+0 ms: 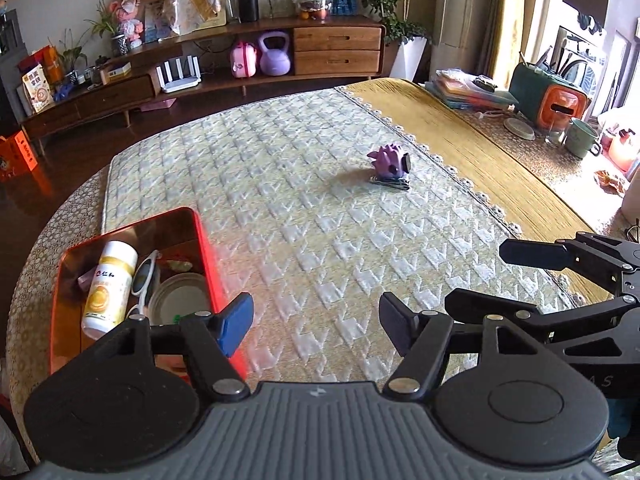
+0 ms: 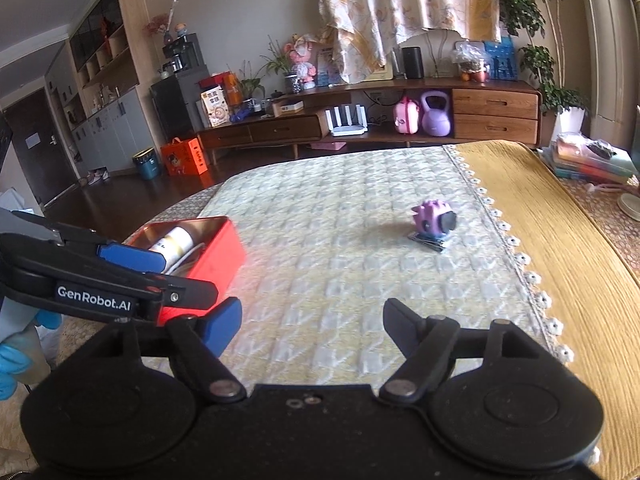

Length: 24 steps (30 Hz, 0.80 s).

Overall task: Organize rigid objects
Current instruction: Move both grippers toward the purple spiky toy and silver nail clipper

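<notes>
A purple spiky toy sits on a small dark flat thing on the quilted cloth, well ahead of both grippers. At the left stands a red tin box that holds a white and yellow bottle, white sunglasses and a round lid. My left gripper hangs open beside the box's right wall, nothing between its fingers. My right gripper is open and empty too, low over the cloth. Each gripper shows at the edge of the other's view.
A yellow runner with a lace edge lies to the right. Beyond it are stacked books, a green and orange container, a mug and a glass. A wooden sideboard stands past the table's far edge.
</notes>
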Available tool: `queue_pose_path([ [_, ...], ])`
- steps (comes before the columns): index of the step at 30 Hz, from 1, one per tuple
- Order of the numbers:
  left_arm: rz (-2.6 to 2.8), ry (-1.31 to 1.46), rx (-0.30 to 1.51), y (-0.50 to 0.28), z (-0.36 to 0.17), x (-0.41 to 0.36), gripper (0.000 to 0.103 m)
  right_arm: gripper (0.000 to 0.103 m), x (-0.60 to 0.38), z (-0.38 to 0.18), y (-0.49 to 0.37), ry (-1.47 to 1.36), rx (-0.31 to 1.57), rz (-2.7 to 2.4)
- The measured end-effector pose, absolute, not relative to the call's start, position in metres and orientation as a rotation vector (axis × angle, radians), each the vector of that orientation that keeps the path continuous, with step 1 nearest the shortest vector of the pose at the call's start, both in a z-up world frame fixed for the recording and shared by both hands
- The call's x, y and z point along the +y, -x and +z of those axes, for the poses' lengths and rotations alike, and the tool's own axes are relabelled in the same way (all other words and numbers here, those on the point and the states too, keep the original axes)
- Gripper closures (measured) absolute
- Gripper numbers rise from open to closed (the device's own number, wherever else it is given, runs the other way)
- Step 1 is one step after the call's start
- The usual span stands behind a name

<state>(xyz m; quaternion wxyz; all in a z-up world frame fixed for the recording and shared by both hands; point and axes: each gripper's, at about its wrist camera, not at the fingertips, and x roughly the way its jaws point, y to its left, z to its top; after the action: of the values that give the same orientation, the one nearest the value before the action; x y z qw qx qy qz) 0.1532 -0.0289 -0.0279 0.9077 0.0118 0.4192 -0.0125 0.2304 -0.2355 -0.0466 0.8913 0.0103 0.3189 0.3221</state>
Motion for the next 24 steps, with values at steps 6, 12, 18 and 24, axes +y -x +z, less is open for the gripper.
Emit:
queue_pose_path([
  [6, -0.042, -0.029, 0.873, -0.178, -0.037, -0.049, 0.028, 0.011, -0.259, -0.051, -0.252, -0.017, 0.656, 0.634],
  [12, -0.030, 0.004, 0.857, -0.216, -0.041, -0.058, 0.025, 0.004, -0.271, -0.064, -0.280, 0.025, 0.652, 0.627],
  [18, -0.024, -0.007, 0.801, -0.262, -0.038, -0.069, 0.025, 0.004, -0.273, -0.080, -0.316, 0.033, 0.661, 0.618],
  [24, -0.067, 0.006, 0.800, -0.308, -0.045, -0.084, 0.019, 0.004, -0.266, -0.096, -0.349, 0.080, 0.651, 0.638],
])
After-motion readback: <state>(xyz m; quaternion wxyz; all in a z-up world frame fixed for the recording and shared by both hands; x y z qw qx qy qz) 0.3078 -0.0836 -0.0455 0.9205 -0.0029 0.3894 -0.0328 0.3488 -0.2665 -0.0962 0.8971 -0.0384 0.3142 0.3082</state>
